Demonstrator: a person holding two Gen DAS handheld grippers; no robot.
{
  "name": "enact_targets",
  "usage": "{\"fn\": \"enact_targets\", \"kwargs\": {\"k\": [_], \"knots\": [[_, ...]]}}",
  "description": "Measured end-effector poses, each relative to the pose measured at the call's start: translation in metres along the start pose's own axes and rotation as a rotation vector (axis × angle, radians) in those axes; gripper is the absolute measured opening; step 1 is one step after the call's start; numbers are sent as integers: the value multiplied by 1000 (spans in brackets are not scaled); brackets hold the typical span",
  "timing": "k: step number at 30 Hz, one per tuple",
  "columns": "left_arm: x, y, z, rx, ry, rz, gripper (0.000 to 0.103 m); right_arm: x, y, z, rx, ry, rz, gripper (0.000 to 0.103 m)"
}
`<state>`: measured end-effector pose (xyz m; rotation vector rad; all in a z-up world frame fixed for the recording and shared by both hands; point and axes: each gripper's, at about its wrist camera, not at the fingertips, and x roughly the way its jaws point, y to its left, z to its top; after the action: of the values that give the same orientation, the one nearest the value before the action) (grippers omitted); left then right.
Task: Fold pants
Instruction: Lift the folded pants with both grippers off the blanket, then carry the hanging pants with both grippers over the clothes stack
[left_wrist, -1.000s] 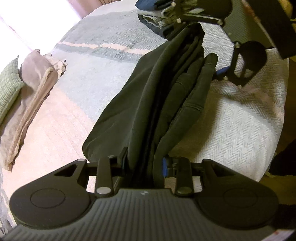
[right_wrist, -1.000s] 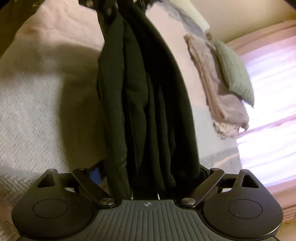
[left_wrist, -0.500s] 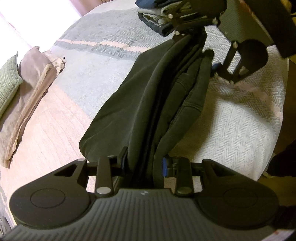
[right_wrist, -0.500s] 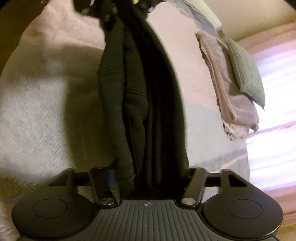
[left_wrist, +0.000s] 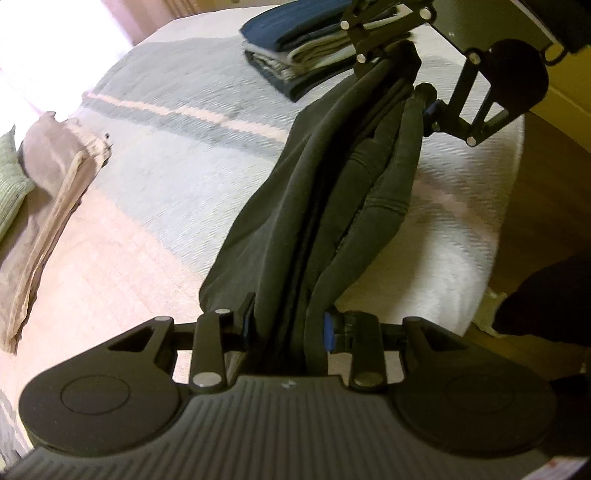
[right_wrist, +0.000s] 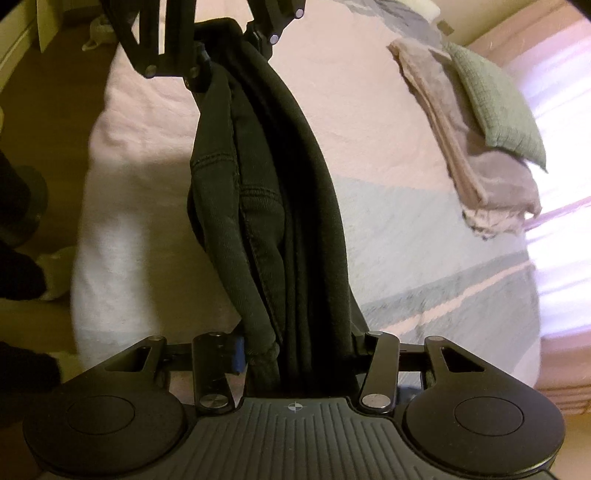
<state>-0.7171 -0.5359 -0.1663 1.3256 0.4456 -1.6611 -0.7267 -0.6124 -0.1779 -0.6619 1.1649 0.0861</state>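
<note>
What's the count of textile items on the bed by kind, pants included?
Black pants, held between left gripper and right gripper: 1
Stack of folded clothes: 1
Beige garment: 1
Green pillow: 1
Total: 4

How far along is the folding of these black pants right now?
Done: the black pants are already doubled into several layers. In hand: the left claw and right claw each clamp one end, and the bundle hangs between them above the bed. Left: lay it down, perhaps by the folded stack; any further fold is unclear.
</note>
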Motion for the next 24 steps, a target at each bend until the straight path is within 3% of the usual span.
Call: {"fn": "enact_targets", "kwargs": {"k": [10, 24], "knots": [[-23, -1, 9, 55, -20, -28, 30, -36, 8, 5, 63, 26, -9, 44], [-53, 13, 18, 163, -97, -20, 30, -74, 7, 24, 153, 62, -100, 43]]}}
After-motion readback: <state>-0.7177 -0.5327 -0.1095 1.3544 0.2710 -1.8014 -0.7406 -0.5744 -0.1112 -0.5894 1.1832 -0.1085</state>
